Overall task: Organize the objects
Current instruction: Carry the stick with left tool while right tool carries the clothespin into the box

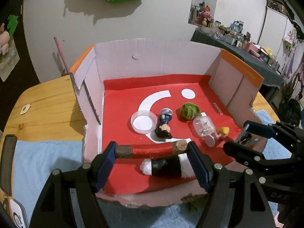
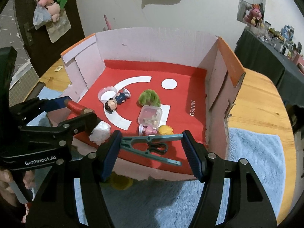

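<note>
Red-wrapped stick [image 1: 152, 149] sits clamped endwise in my left gripper [image 1: 152, 163] above the box's [image 1: 161, 58] front edge; my right gripper [image 2: 152, 148] pinches the teal clothespin [image 2: 150, 145]. Delivery step, I judge: lower, then release.

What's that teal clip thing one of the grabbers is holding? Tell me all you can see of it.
The teal clothespin looks plastic, with two long arms and a black loop-shaped spring at its middle. It lies crosswise between the right gripper pads, clamped end to end, hanging over the near edge of the red-lined cardboard box.
</note>
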Motion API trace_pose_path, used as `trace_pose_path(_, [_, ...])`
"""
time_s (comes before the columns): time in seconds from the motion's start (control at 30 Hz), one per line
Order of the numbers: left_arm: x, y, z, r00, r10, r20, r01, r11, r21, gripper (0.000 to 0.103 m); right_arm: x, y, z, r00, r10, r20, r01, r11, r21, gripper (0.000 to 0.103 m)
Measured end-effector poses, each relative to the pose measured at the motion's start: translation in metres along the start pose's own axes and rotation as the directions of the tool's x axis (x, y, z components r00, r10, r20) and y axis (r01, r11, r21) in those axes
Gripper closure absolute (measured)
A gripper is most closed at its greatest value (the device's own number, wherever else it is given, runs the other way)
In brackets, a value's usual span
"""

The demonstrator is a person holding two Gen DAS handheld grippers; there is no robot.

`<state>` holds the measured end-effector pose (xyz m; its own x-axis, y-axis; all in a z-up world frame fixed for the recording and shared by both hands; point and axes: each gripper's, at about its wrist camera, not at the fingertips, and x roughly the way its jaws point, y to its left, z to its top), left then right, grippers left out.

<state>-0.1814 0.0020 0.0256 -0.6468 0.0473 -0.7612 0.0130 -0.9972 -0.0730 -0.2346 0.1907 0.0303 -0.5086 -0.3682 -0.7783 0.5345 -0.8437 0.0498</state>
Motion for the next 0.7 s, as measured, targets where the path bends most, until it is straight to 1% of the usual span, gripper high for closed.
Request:
trace_pose_path(0.4, [0.023,0.001,0.003,0.999,-0.001,-0.043,0.001,1.000,0.004,0.027,0.018,-0.006,0.004,0.999,-0.007,-0.047,0.007,1.000,-0.004,0.040])
trace_pose_path(0.7, [0.030,-0.002,0.007,0.999,0.016,-0.049,-0.015,1.000,0.025,0.027,0.028,-0.006,0.004,0.997,-0.033,-0.072,0.031,0.999,-0.027,0.040])
